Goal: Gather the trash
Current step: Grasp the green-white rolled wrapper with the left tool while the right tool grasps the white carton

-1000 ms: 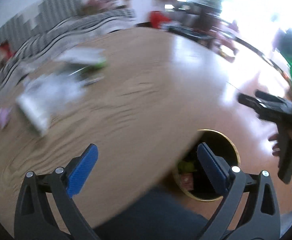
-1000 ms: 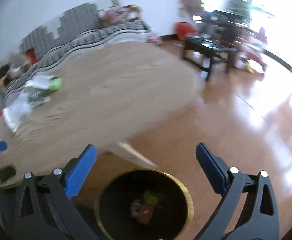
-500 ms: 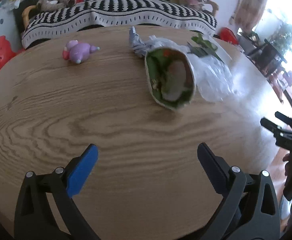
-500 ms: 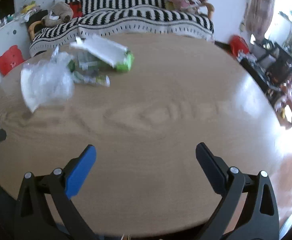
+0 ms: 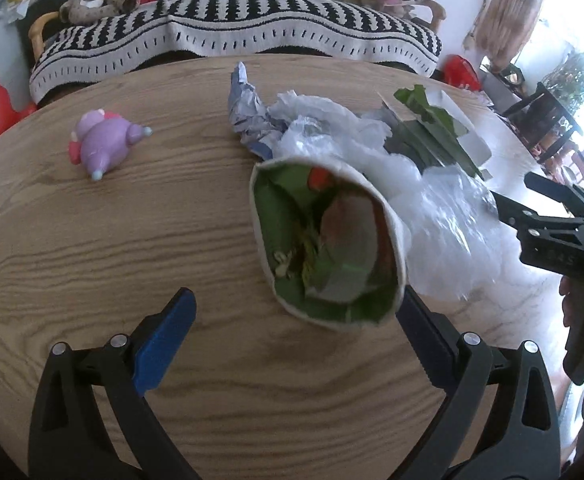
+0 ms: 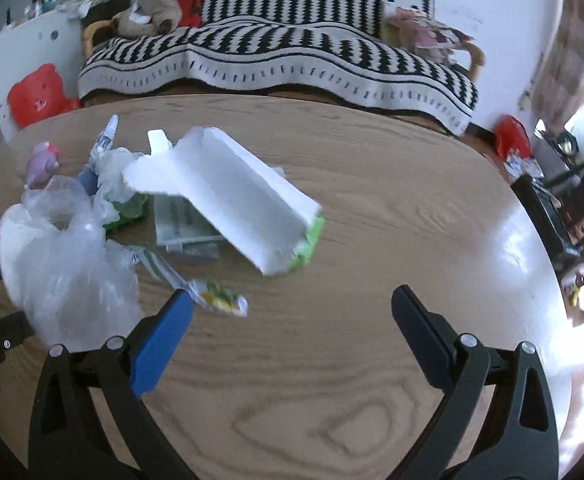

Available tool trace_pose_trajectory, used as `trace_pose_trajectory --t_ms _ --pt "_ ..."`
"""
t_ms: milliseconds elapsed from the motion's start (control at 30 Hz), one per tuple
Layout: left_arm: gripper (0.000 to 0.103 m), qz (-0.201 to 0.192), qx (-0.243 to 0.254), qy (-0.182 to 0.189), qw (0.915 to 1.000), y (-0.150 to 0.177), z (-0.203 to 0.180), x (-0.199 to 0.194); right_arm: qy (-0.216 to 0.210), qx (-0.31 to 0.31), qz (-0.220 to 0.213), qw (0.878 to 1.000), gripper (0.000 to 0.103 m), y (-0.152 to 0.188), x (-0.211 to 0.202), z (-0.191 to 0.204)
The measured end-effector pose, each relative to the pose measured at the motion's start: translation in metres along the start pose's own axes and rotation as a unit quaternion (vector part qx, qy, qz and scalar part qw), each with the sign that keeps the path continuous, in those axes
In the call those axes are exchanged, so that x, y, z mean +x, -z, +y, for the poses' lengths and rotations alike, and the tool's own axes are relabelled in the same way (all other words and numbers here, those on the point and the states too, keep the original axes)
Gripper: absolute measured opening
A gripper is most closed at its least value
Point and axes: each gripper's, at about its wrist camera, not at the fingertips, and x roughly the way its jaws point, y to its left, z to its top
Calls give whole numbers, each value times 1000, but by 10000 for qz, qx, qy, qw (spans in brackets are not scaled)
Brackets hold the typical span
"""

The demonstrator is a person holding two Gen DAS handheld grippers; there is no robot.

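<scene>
Trash (image 6: 220, 196) pile uncollected on table (image 6: 371, 240); left gripper (image 5: 295, 336), right gripper (image 6: 292, 328) both spread, empty, nearing pile.

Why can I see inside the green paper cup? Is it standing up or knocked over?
Knocked over. The paper cup lies on its side on the wooden table, its open mouth turned toward the left tool's camera, so its green inside shows.
</scene>
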Motion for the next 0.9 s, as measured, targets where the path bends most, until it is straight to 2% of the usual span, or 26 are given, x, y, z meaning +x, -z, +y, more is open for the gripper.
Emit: trace_pose_trajectory --t_ms 100,367,467,600,633,700,767,800,833,867,900 --pt "97 -48 33 34 10000 -4 2 3 -118 5 -25 9999 96 -8 8 1" --pt "97 4 287 77 9996 -8 -3 8 63 -350 -159 9992 96 -26 13 -3" --pt "97 85 284 77 9995 -11 -1 15 57 -640 -84 9979 96 -35 18 -3" --pt "96 29 242 104 9996 -17 4 21 -99 -732 106 9972 94 -46 29 -4" --pt "96 8 228 139 9996 -18 6 22 -189 -711 167 9971 88 -48 32 -5" --pt "88 -70 220 227 9995 -20 9 22 -377 -593 268 9972 78 -53 38 -8" --pt "66 -112 265 227 9993 -23 10 21 -456 -498 301 9973 67 -55 41 -11" --pt "66 -111 255 260 9993 -24 11 21 -469 -478 296 9973 66 -57 41 -12" --pt "66 -92 184 331 9992 -25 14 21 -489 -454 290 9973 60 -57 41 -13" --pt "64 -84 134 377 9992 -26 16 21 -497 -437 290 9974 46 -58 41 -13" --pt "63 -93 108 388 9991 -26 17 20 -478 -410 263 9977 44 -58 40 -14"
